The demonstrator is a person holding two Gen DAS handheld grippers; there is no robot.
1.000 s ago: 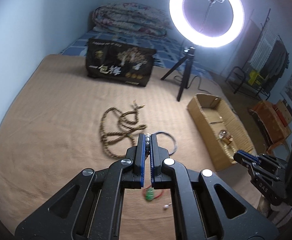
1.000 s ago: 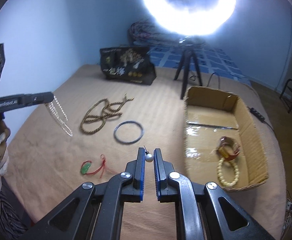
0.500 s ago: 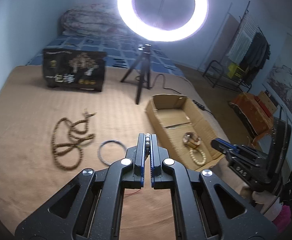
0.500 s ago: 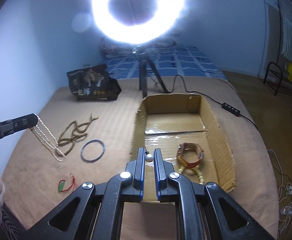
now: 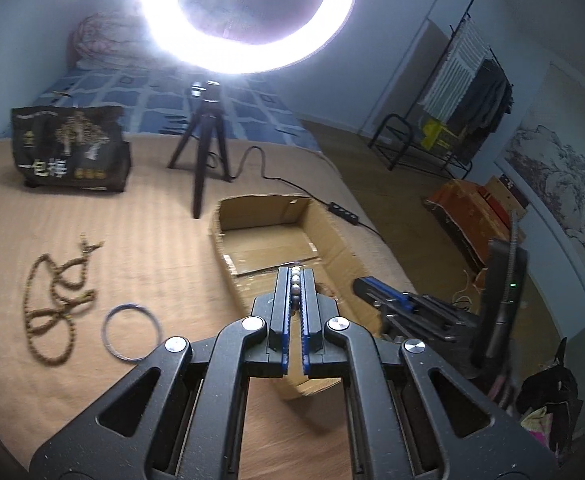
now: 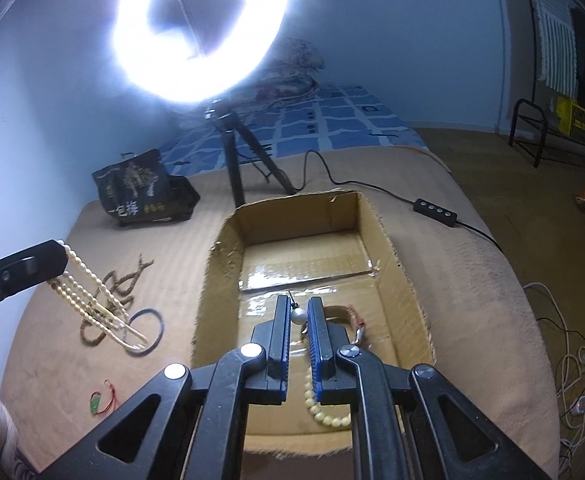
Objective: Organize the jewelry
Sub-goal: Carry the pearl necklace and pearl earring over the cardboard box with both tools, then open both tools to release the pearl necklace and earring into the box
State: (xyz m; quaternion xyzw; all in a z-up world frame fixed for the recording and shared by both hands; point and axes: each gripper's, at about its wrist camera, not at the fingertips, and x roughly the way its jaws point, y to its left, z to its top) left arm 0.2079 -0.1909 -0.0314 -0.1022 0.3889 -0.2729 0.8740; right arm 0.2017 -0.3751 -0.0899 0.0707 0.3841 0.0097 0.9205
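Note:
My left gripper (image 5: 295, 276) is shut on a pearl necklace (image 5: 295, 280); its strands hang from the gripper in the right wrist view (image 6: 92, 296), left of the cardboard box (image 6: 408, 280). My right gripper (image 6: 299, 308) is shut on a pearl earring (image 6: 298, 315) and hangs over the box, above a cream bead bracelet (image 6: 324, 416) and a red-brown bracelet (image 6: 356, 320) lying inside. On the tan bedspread lie a brown bead necklace (image 5: 52, 300), a dark bangle (image 5: 132, 332) and a green pendant on red cord (image 6: 100, 402).
A ring light on a black tripod (image 5: 206, 152) stands behind the box (image 5: 332, 240), its cable and switch (image 6: 434, 210) trailing right. A black printed bag (image 5: 68, 152) sits at the back left. A clothes rack (image 5: 452, 120) and boxes stand on the floor to the right.
Both grippers have swung right and forward toward the box. My right gripper with the earring now hangs over the box interior; my left one has come close to the box's left wall.

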